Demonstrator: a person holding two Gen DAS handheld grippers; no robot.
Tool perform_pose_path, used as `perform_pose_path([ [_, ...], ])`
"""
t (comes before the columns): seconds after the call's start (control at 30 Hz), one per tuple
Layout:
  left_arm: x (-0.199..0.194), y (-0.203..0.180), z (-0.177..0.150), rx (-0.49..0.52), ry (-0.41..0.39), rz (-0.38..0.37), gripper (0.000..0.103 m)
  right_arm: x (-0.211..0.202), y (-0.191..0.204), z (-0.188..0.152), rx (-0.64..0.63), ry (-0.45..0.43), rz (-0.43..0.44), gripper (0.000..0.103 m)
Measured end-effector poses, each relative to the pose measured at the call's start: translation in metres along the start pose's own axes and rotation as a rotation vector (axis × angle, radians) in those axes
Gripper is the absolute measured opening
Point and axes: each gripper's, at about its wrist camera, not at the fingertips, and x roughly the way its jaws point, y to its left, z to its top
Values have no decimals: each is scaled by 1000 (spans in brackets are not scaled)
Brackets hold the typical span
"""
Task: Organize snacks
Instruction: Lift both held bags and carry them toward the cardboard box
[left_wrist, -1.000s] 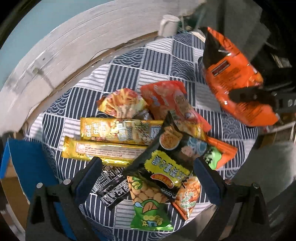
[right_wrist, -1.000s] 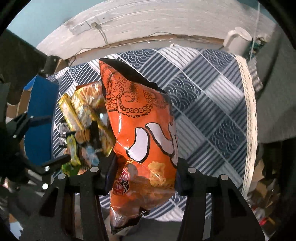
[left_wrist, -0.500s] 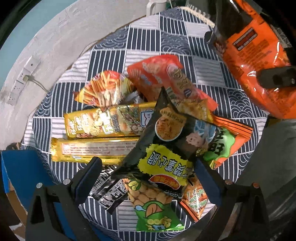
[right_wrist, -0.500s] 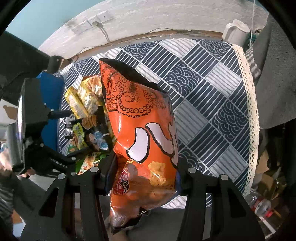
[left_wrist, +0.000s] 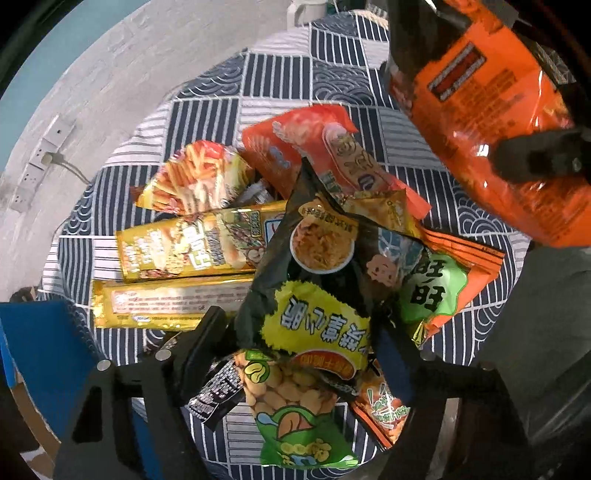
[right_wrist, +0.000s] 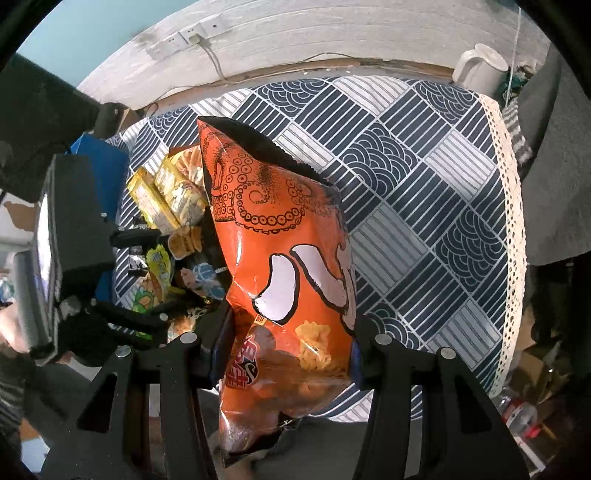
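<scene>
A: Left wrist view, against one second back: the fingers of the left gripper (left_wrist: 303, 343) have narrowed and now pinch the black bag (left_wrist: 314, 266) on top of the snack pile (left_wrist: 229, 240); before, they stood wide on either side of it. The orange bag (left_wrist: 491, 122) has shifted further into the upper right of the frame.

B: Right wrist view: the right gripper (right_wrist: 284, 343) is still clenched on the same orange bag (right_wrist: 280, 266), centre of frame, held upright above the patterned tablecloth (right_wrist: 424, 192).

A: Writing?

B: Chinese characters on the black bag's yellow panel and on a green patch at right; I can't read them. Back panel of the orange bag: text too blurred.

A: Look of the orange bag?

B: Glossy, black top edge, octopus-tentacle line drawing, white shapes, crisps pictured low down. White mug (right_wrist: 480, 66) at upper right.
</scene>
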Motion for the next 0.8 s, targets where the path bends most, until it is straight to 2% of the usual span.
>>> perform_pose_path([
  [0.17, -20, 6, -4, -22, -32, 41, 72, -6, 9, 1, -28, -19, -29, 50],
  [0.23, -27, 8, -7, -36, -39, 36, 70, -10, 14, 2, -38, -31, -34, 50],
  [0.47, -51, 17, -20, -103, -81, 64, 70, -27, 29, 6, -62, -74, -34, 50],
  [0.8, -97, 49, -44, -259, -161, 102, 70, -50, 65, 15, -112, -125, -7, 50],
])
